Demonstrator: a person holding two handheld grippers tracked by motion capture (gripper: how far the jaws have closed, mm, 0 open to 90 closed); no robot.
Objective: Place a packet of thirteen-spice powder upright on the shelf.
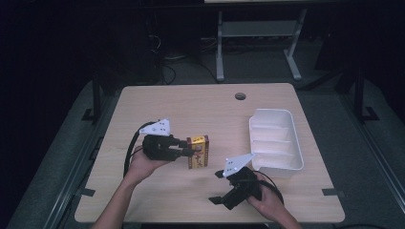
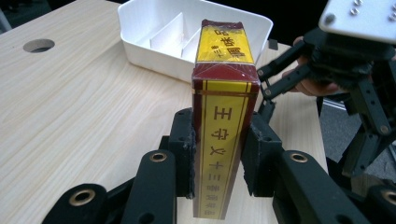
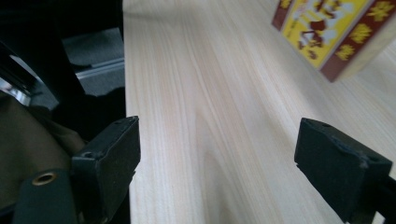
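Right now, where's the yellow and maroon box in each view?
High view: the box sits mid-table, clamped in the left tongs.
Left gripper view: centre, upright between the pads.
Right gripper view: top right corner, beyond the open right tongs.
Shared landmark: the white divided tray, behind the box in the left gripper view.

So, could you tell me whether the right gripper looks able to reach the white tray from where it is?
Probably yes: the right gripper is open and holds nothing, and bare table lies between it and the white tray just beyond.
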